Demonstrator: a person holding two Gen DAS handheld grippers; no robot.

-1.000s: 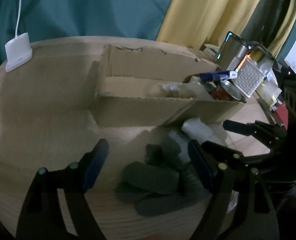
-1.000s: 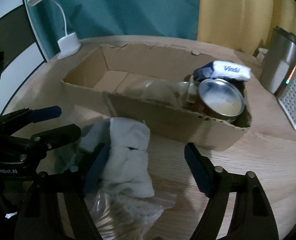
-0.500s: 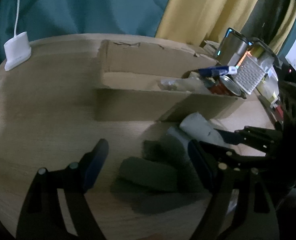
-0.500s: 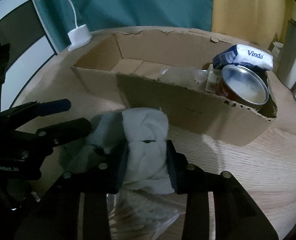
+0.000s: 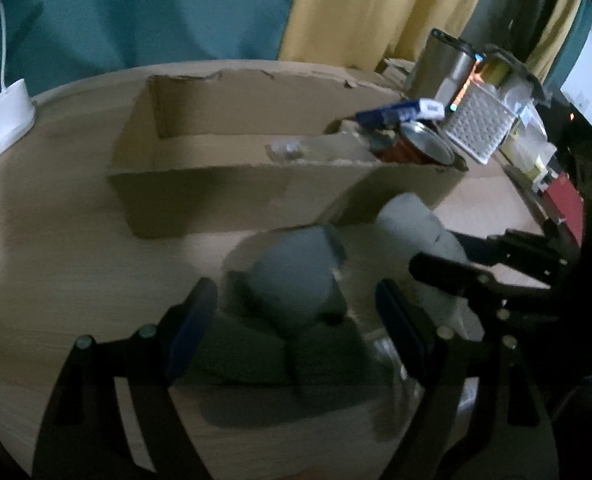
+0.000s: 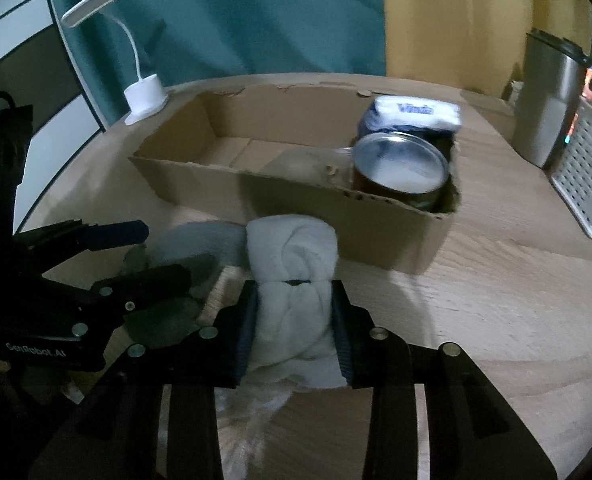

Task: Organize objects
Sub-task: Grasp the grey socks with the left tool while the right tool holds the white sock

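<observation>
My right gripper [image 6: 293, 320] is shut on a rolled white cloth [image 6: 293, 256] and holds it in front of the cardboard box [image 6: 279, 196]. The cloth also shows in the left wrist view [image 5: 420, 224], held by the right gripper [image 5: 456, 256]. My left gripper [image 5: 296, 320] is open around a grey rolled cloth [image 5: 296, 276] lying on dark grey cloths [image 5: 279, 356] on the table; it also shows in the right wrist view [image 6: 127, 256]. The box holds a tin can [image 6: 400, 168], a blue-white tissue pack [image 6: 412, 114] and a clear plastic item [image 6: 308, 164] at its right end.
A white desk lamp [image 6: 143, 94] stands at the table's back left. A steel tumbler [image 6: 548, 100] and a white grater [image 6: 584, 176] stand right of the box. A clear plastic bag [image 6: 251, 404] lies under the white cloth. Yellow and teal curtains hang behind.
My right gripper closed on the white cloth and lifted it toward the box. My left gripper moved forward around the grey rolled cloth.
</observation>
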